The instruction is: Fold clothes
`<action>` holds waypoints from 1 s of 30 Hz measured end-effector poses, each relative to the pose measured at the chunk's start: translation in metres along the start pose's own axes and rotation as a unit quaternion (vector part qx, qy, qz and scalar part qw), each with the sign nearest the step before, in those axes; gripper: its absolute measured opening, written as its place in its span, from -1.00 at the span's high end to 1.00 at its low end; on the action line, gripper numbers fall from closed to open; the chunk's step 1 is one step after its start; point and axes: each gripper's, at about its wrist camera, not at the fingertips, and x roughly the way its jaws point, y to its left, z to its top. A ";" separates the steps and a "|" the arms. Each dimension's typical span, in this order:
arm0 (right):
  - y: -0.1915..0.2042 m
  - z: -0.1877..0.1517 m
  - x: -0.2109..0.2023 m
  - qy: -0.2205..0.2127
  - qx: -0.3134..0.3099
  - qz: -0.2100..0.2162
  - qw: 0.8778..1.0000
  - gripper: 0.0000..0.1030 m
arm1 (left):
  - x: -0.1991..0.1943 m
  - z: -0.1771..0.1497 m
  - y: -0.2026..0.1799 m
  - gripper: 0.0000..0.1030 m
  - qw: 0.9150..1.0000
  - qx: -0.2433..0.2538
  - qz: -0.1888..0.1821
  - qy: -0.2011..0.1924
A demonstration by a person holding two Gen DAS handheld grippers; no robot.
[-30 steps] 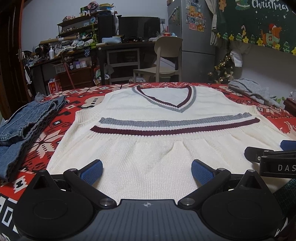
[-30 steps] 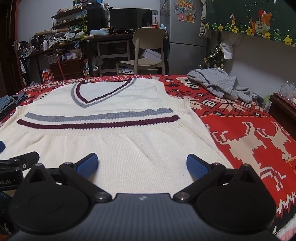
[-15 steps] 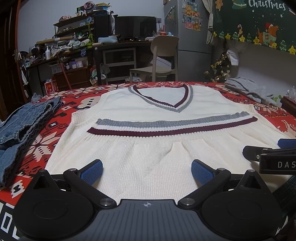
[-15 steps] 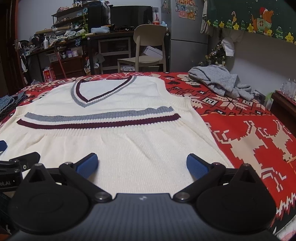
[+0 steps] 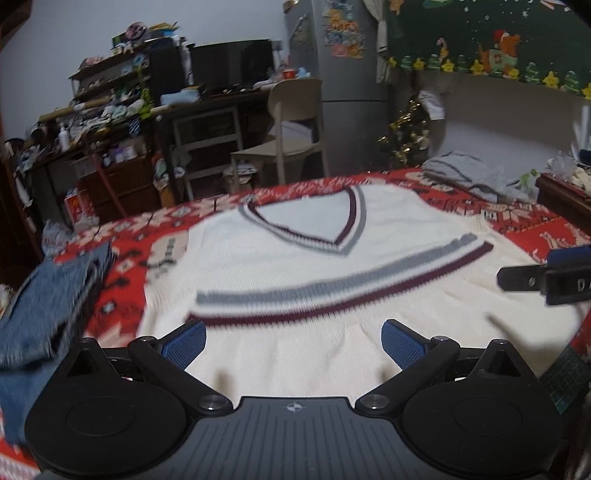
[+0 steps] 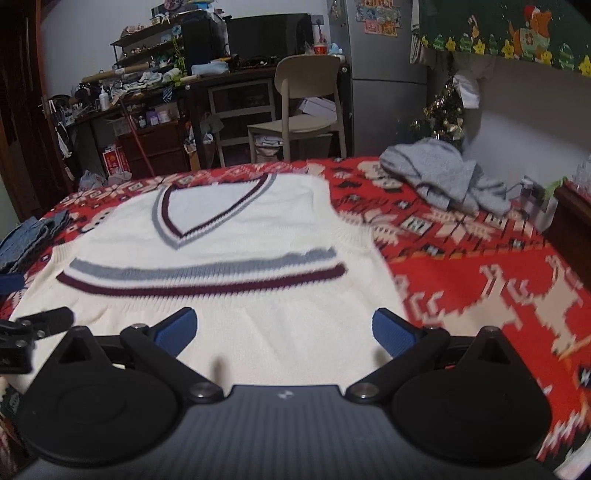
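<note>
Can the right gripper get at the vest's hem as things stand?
Probably yes: the right gripper is open over the cream vest, nothing lies on the knit ahead, and the left gripper sits off to the side.

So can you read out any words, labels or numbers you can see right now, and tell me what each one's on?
"D": a single white letter, cut off by the frame edge, on the black right hand-held gripper in the left wrist view.
Fridge stickers on the grey refrigerator: too small and blurred to read.
Red box on the floor: print unreadable.
Green Christmas wall banner: pictures only, no lettering in view.
</note>
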 end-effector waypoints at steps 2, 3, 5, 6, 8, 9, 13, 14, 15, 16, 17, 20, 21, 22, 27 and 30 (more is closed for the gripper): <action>-0.008 0.017 0.000 -0.001 -0.008 -0.002 1.000 -0.97 | 0.005 0.014 0.014 -0.98 1.000 0.002 -0.011 0.011; -0.013 0.025 0.002 -0.002 -0.009 -0.001 1.000 -0.95 | 0.009 0.020 0.022 -0.98 1.000 0.006 -0.017 0.013; -0.024 0.045 0.008 0.001 -0.014 0.008 1.000 -0.87 | 0.016 0.033 0.037 -0.98 1.000 0.017 -0.019 0.012; -0.029 0.055 0.012 0.005 -0.020 0.014 1.000 -0.81 | 0.020 0.040 0.046 -0.98 0.999 0.023 -0.019 0.012; -0.036 0.076 0.022 0.017 -0.039 0.027 0.999 -0.70 | 0.031 0.055 0.063 -0.98 0.999 0.035 -0.023 0.011; -0.040 0.086 0.026 0.023 -0.049 0.039 0.998 -0.66 | 0.037 0.061 0.071 -0.98 0.999 0.042 -0.027 0.008; -0.053 0.125 0.052 0.048 -0.073 0.083 0.993 -0.25 | 0.069 0.088 0.106 -0.92 0.996 0.055 -0.075 0.008; -0.055 0.134 0.061 0.055 -0.076 0.090 0.992 -0.23 | 0.079 0.095 0.113 -0.83 0.995 0.049 -0.088 0.012; -0.056 0.142 0.071 0.063 -0.078 0.095 0.990 -0.15 | 0.088 0.101 0.119 -0.80 0.994 0.039 -0.098 0.017; -0.057 0.149 0.081 0.071 -0.080 0.100 0.989 0.03 | 0.099 0.107 0.124 -0.80 0.994 0.033 -0.104 0.022; -0.056 0.156 0.092 0.081 -0.084 0.105 0.988 0.11 | 0.111 0.113 0.129 -0.77 0.993 0.028 -0.109 0.027; -0.051 0.174 0.132 0.104 -0.096 0.115 0.983 0.30 | 0.146 0.131 0.141 -0.42 0.991 0.020 -0.121 0.044; -0.048 0.179 0.146 0.110 -0.101 0.117 0.982 0.39 | 0.158 0.135 0.143 -0.16 0.991 0.026 -0.122 0.055; -0.047 0.183 0.158 0.116 -0.106 0.120 0.980 0.42 | 0.172 0.138 0.145 -0.01 0.989 0.029 -0.125 0.069; -0.039 0.201 0.214 0.134 -0.148 0.124 0.972 0.48 | 0.213 0.146 0.150 0.15 0.981 0.055 -0.151 0.105; -0.037 0.207 0.239 0.141 -0.181 0.131 0.964 0.49 | 0.232 0.145 0.150 0.15 0.977 0.069 -0.158 0.126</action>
